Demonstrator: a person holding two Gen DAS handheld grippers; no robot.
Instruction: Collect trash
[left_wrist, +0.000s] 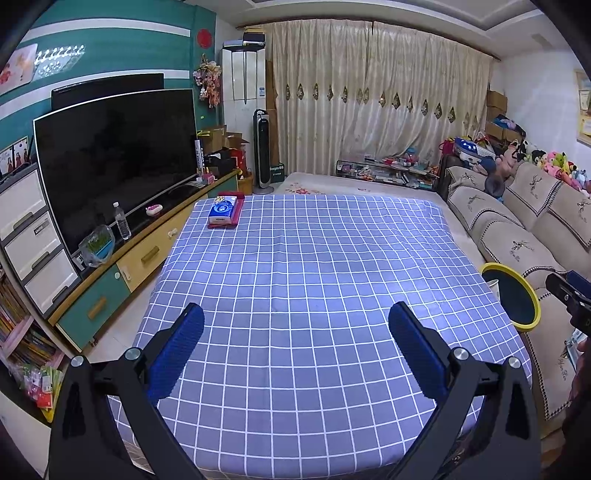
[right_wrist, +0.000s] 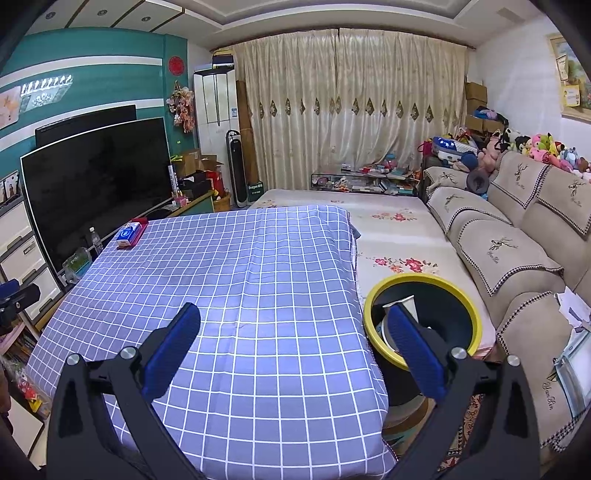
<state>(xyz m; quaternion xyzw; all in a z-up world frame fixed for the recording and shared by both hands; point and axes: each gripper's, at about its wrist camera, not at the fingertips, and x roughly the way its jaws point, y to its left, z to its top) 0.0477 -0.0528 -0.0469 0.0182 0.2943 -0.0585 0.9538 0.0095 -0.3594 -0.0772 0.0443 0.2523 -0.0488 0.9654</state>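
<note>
A black trash bin with a yellow rim stands right of the table covered by a blue checked cloth. White trash, a paper cup among it, lies inside the bin. The bin also shows in the left wrist view. My left gripper is open and empty above the cloth. My right gripper is open and empty over the table's right edge, its right finger in front of the bin. A blue tissue pack on a red tray sits at the far left corner.
A TV on a low cabinet runs along the left, with a water bottle and a glass dish on it. A beige sofa runs along the right, with papers on its seat. A flowered mat lies between table and sofa.
</note>
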